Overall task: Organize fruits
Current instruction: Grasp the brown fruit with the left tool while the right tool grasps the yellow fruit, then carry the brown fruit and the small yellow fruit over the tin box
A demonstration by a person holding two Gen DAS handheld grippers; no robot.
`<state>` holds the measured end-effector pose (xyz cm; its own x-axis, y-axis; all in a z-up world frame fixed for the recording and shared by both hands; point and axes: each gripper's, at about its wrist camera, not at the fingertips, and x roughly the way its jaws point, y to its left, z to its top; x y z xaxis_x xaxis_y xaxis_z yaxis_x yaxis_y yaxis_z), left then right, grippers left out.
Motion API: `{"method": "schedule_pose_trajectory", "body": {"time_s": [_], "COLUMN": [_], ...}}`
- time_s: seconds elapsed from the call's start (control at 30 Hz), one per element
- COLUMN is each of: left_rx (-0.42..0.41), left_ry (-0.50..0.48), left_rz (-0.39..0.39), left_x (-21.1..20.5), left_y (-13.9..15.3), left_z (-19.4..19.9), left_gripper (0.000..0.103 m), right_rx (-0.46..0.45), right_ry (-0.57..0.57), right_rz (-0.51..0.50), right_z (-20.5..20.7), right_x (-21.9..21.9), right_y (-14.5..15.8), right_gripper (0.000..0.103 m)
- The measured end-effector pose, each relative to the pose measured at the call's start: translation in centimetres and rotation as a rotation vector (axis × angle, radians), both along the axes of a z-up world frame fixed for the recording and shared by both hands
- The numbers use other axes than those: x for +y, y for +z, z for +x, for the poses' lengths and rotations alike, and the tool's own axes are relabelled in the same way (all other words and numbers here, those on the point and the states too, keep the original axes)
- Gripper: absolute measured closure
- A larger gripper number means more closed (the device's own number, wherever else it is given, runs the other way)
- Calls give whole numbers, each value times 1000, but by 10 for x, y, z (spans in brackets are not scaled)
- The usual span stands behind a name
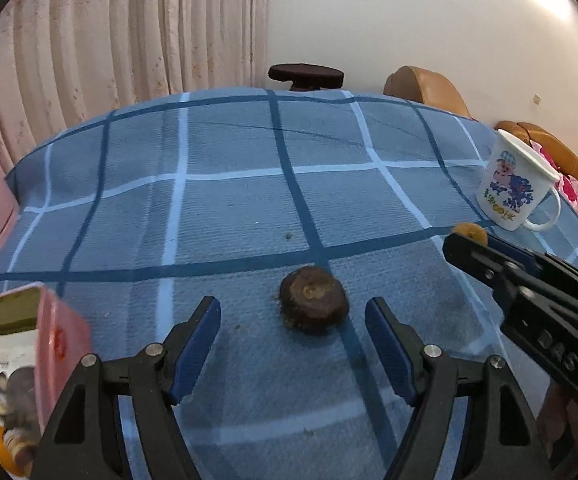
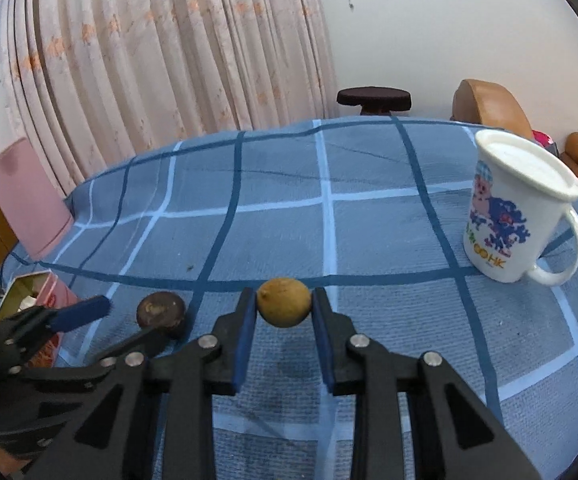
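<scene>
A dark brown round fruit (image 1: 313, 305) lies on the blue checked tablecloth, just ahead of my left gripper (image 1: 293, 320), whose jaws are open wide on either side of it without touching. The fruit also shows in the right wrist view (image 2: 161, 309). My right gripper (image 2: 284, 304) is shut on a small yellow-brown round fruit (image 2: 285, 302), held just above the cloth. In the left wrist view that gripper (image 1: 465, 236) enters from the right with the yellow fruit (image 1: 471, 231) at its tip. A pink-sided box (image 1: 21, 356) with fruits inside stands at the left.
A white lidded mug (image 2: 517, 208) with a cartoon print stands at the right; it also shows in the left wrist view (image 1: 515, 184). A pink chair back (image 2: 29, 196) is at the table's left edge. Curtains, a dark stool (image 2: 373, 98) and sofas lie beyond.
</scene>
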<state>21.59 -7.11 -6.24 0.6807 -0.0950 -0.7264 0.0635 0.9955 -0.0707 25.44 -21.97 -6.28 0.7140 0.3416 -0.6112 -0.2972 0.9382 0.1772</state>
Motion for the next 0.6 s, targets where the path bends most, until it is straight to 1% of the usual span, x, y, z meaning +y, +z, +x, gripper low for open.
{"method": "schedule_pose_trajectory", "body": {"time_s": [0.03, 0.07, 0.1, 0.17, 0.2, 0.37, 0.47, 0.6], "left_rx": [7, 15, 31, 56, 43, 33, -1, -45], "left_ry": [-10, -17, -25, -31, -28, -24, -14, -7], "left_rz": [0, -7, -19, -22, -30, -52, -62, -46], "left_x": [-2, -4, -6, -7, -7, -2, 3, 2], "left_y": [-1, -3, -6, -11, -9, -8, -3, 3], "left_z": [3, 6, 10, 14, 13, 8, 2, -8], "left_gripper": [35, 42, 52, 60, 62, 62, 63, 63], "right_rx": [-4, -7, -10, -21, -27, -58, -86, -112], "right_ry": [2, 4, 9, 16, 19, 34, 40, 48], "right_rz": [-4, -9, -12, -17, -19, -27, -30, -34], "right_z": [-1, -1, -1, -4, -5, -11, -16, -21], "right_x": [1, 2, 3, 4, 4, 7, 7, 7], "right_y": [1, 1, 1, 3, 3, 7, 10, 12], "right_gripper": [72, 72, 72, 72, 72, 72, 72, 72]}}
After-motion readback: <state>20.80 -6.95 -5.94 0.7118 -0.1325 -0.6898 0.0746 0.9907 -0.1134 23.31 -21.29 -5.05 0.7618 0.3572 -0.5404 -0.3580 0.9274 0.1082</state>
